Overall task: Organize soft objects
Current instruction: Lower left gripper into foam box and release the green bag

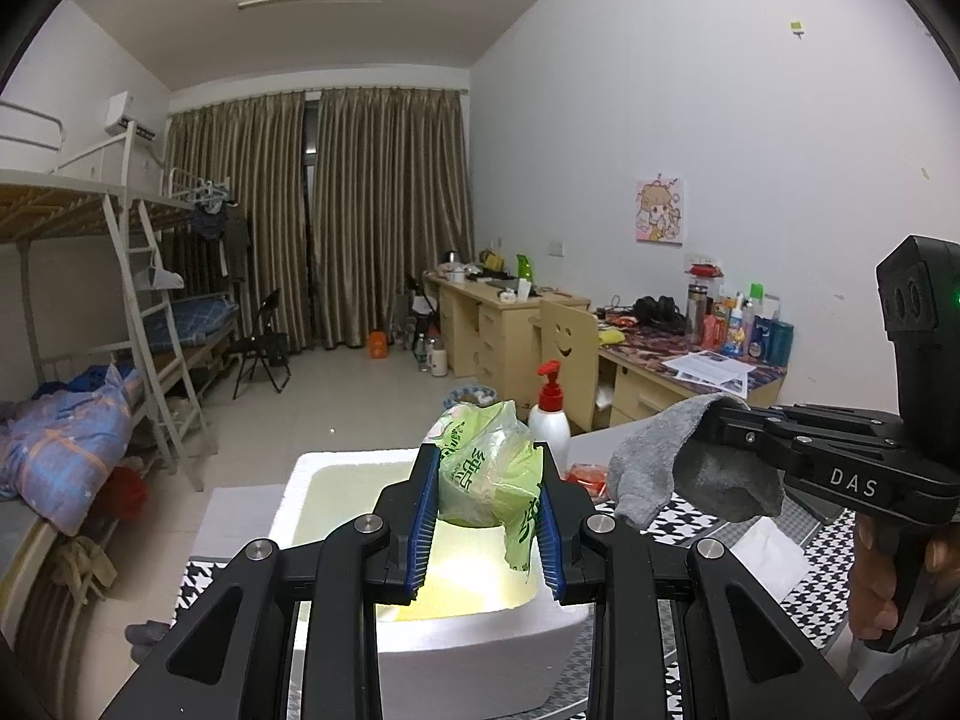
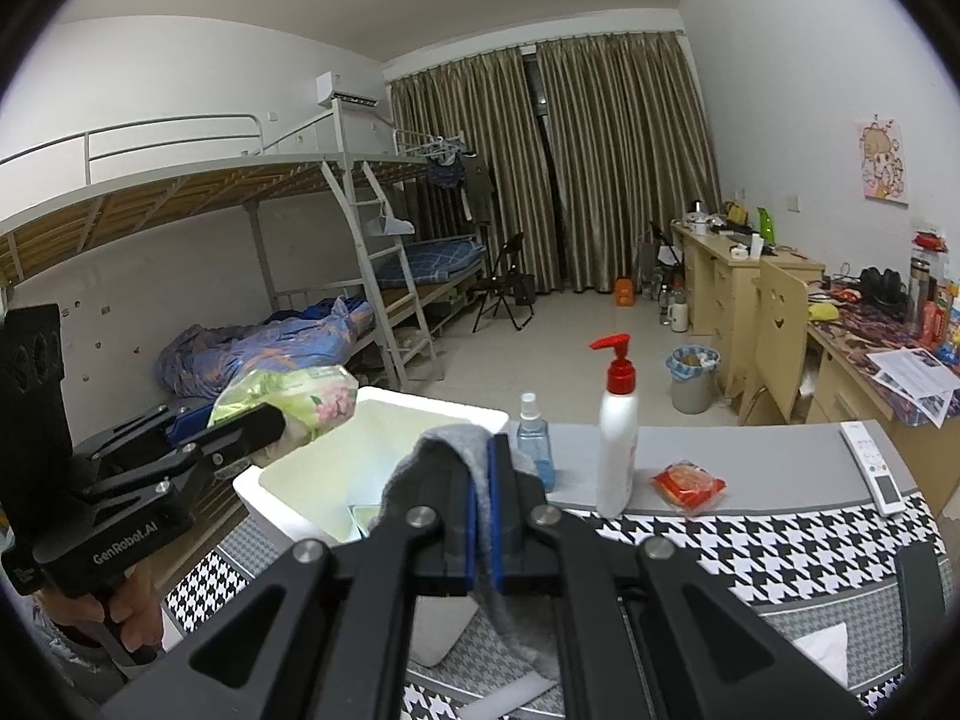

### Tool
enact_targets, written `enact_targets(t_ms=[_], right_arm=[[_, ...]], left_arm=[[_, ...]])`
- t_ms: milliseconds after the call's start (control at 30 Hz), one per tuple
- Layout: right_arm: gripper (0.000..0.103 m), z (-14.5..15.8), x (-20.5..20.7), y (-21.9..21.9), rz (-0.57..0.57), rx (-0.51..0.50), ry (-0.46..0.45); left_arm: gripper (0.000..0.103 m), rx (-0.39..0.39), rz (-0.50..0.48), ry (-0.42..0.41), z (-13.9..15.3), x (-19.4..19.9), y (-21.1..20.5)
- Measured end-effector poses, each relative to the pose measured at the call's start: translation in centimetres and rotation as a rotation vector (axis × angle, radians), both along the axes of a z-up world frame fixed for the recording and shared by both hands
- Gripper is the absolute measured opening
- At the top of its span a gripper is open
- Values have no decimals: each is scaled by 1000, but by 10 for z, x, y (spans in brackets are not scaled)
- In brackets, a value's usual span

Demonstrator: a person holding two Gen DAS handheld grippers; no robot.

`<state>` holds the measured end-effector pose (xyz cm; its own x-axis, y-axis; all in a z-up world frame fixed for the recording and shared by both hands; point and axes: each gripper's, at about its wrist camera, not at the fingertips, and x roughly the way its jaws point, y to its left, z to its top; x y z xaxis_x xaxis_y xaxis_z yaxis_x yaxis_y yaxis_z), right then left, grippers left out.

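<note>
A green tissue pack is clamped between the blue pads of the left gripper and is held above the open white foam box. A grey sock is pinched in the fully closed right gripper, draped over its fingertips, just beside the box.

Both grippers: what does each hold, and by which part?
Left gripper: green tissue pack, pinched across its lower sides. Right gripper: grey cloth, clamped at a fold, rest draping.
</note>
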<state>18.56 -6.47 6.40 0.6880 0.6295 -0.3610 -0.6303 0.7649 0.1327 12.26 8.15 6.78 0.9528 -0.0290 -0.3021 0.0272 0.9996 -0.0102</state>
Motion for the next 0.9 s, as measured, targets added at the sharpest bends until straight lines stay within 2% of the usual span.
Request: enact_targets(t_ms=[300,733,833,900], right_arm=[[6,4,1,14,17,-13,0],[6,7,4,32,30,-42,4],[6,9,4,34,22,-46,1],[6,8,4,35,18,-48,-1]], left_arm=[[31,-14,43,22,-5,9,11],[31,-38,47,75,-13,26,23],[38,-47,42,90,-15,29,29],[61,-51,44,97,-14,32,29]])
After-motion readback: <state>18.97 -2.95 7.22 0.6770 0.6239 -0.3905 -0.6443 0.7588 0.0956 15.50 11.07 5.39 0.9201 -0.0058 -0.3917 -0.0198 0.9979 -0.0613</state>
